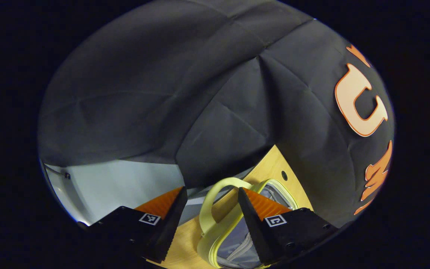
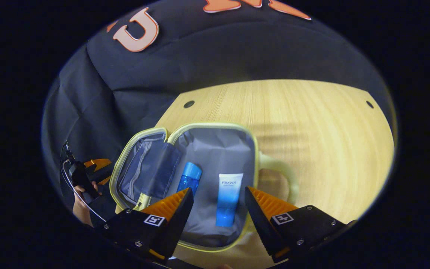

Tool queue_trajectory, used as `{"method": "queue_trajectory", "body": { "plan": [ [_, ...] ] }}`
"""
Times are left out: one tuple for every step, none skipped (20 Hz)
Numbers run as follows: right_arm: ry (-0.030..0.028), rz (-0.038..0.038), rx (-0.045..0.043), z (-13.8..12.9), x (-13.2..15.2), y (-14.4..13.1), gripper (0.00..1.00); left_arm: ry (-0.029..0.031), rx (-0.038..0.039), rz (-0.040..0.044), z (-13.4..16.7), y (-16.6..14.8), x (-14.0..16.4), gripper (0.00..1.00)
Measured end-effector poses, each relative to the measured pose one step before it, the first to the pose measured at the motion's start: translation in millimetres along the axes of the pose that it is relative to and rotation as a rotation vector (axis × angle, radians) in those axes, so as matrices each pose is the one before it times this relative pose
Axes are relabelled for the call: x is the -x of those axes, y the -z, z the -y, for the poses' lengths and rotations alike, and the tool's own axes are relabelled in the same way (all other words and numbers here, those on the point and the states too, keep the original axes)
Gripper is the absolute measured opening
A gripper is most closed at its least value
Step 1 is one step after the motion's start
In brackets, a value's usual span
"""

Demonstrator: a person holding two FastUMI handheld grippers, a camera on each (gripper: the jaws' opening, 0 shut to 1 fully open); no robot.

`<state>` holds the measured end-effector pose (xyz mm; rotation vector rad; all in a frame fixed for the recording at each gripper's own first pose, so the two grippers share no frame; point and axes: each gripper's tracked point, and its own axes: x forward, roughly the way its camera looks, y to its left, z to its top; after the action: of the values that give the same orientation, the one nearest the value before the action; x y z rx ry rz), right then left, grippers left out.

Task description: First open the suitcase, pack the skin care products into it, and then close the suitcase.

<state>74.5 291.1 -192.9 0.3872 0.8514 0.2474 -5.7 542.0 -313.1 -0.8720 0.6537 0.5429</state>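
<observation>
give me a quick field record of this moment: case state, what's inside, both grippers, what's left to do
case: yellow-trimmed suitcase lying open on the wooden table, lid folded out flat
contents: blue bottle and blue-white tube, side by side on the grey lining
right gripper: open, above the tube, holding nothing
left gripper: open, by the case handle, holding nothing
left to do: close the suitcase

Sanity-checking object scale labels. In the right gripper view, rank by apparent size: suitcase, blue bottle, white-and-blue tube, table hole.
1. Open yellow-trimmed grey fabric suitcase
2. White-and-blue squeeze tube
3. Translucent blue bottle, partly hidden by a finger, so its rank against the tube is unsure
4. Dark round table hole
</observation>
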Motion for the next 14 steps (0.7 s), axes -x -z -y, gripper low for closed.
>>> {"method": "queue_trajectory", "body": {
  "plan": [
    [0.01831,0.02482,0.00885,7.91,5.95,-7.20,0.91,0.00926,0.02227,-0.02872,-0.49,7.54,-9.27,0.86],
    [0.01700,0.02075,0.00602,8.77,6.45,-4.72,0.92,0.00742,0.02448,-0.02956,-0.64,4.92,-4.86,0.85],
    [0.01642,0.02420,0.00293,7.36,5.90,-6.23,0.93,0.02041,0.02941,-0.03393,1.44,8.61,-6.43,0.86],
    [0.01284,0.02899,0.00398,6.85,6.68,-8.54,0.93,0.01647,0.02685,-0.02506,2.19,4.76,-5.62,0.86],
    [0.00939,0.03285,0.00185,6.72,6.05,-9.23,0.93,0.01837,0.02505,-0.01605,1.36,1.52,-6.10,0.86],
    [0.00494,0.02046,0.00072,4.13,6.50,-3.92,0.93,-0.00704,0.02058,0.00792,-1.51,-2.81,-4.07,0.87],
    [0.00418,0.00773,0.00009,5.52,6.15,-3.47,0.93,0.00727,0.01951,0.01333,-0.09,-0.83,-9.96,0.69],
    [0.01195,0.00563,0.00307,5.39,4.17,-1.25,0.93,-0.00247,0.00967,0.00395,-1.45,-1.72,-1.87,0.51],
    [0.00961,0.00430,0.00503,6.21,3.12,-1.69,0.93,0.02601,0.00486,-0.00163,4.54,2.55,2.50,0.33],
    [0.01268,0.00701,0.00564,5.44,2.60,-0.08,0.94,-0.00164,-0.00971,0.01144,-0.44,-0.45,-9.89,0.33],
    [0.00144,0.00780,0.00156,3.58,2.78,-1.87,0.94,0.01152,-0.00624,0.00230,5.11,-6.35,33.16,0.25],
    [0.00535,0.00520,0.00123,1.65,1.91,-0.70,0.94,0.00936,-0.02213,0.00145,3.93,1.12,-0.26,0.18],
    [-0.00202,0.00764,0.00034,1.30,2.34,-2.16,0.95,0.01984,-0.01983,0.01618,7.16,-3.34,5.27,0.18],
    [-0.00150,0.00918,0.00380,1.04,2.98,-2.01,0.95,0.01967,-0.02858,0.02654,9.34,-6.45,9.69,0.18]
  ]
}}
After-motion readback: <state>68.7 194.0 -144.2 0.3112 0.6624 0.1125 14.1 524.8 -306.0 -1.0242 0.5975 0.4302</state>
